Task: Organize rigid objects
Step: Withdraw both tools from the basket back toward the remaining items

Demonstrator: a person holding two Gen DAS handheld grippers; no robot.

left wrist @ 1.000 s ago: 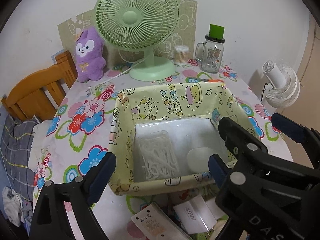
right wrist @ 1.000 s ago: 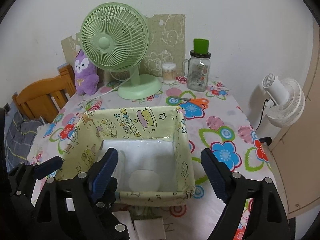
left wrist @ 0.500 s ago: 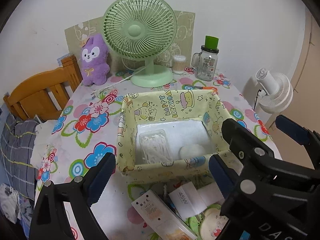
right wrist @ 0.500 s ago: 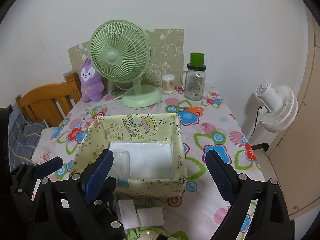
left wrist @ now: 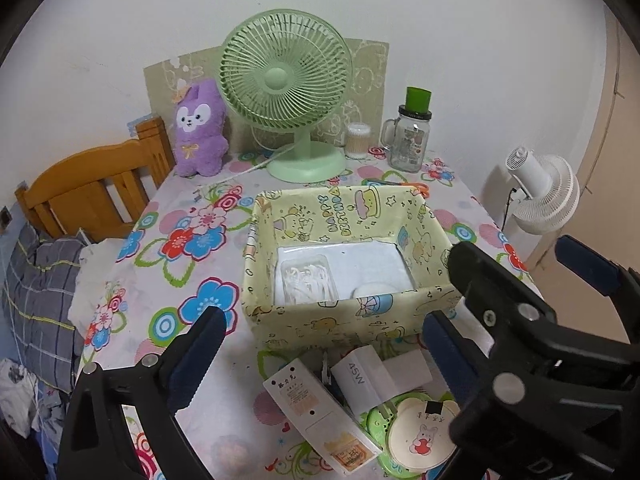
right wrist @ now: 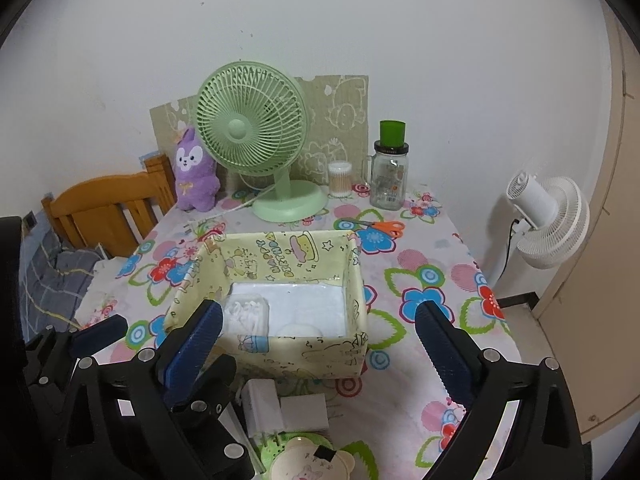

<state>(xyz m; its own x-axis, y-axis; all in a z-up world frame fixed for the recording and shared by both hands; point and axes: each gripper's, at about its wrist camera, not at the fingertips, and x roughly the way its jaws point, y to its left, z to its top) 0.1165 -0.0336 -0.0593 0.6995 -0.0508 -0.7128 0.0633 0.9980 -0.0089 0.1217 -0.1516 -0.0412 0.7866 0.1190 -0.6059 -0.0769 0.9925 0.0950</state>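
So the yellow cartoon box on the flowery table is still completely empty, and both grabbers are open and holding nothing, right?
Not quite. The yellow box is not empty: the left wrist view shows a clear case of white pieces and a white round item on its floor. The left gripper and right gripper are indeed open, holding nothing.

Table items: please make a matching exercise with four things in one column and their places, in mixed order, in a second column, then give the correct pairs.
Things:
1. clear box of white picks
2. orange scissors
3. purple plush
4. 45W charger

Places:
A. on the table before the near wall of the yellow basket
B. inside the yellow basket
C. beside the green fan, near the wooden chair
D. on the table behind the basket, near the glass jar

Pairs: 1-B, 2-D, 3-C, 4-A
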